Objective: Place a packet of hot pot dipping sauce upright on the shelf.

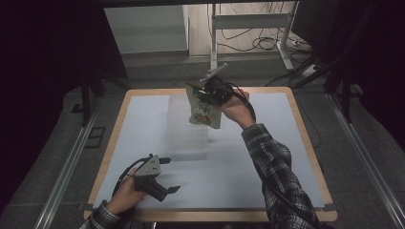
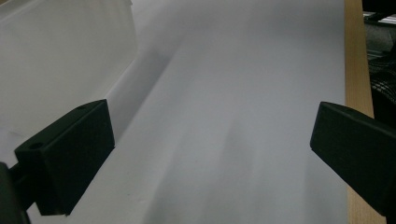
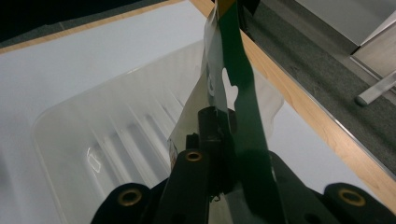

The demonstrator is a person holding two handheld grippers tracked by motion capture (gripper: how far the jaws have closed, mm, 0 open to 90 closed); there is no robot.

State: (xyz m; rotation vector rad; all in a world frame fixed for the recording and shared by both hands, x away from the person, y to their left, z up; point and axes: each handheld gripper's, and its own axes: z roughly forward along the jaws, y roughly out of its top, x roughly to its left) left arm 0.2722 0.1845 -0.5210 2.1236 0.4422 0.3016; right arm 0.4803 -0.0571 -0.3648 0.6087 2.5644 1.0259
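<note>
Tool (image 3: 219, 135) pinches packet (image 3: 236, 93) — above tray (image 3: 116, 135)

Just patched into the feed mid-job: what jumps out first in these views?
The right gripper stands out first, raised over the far middle of the table and shut on a printed snack packet that dangles from it. Directly below sits a clear ribbed plastic bin, hard to see against the white mat. The left gripper rests open near the table's front edge, holding nothing.
</note>
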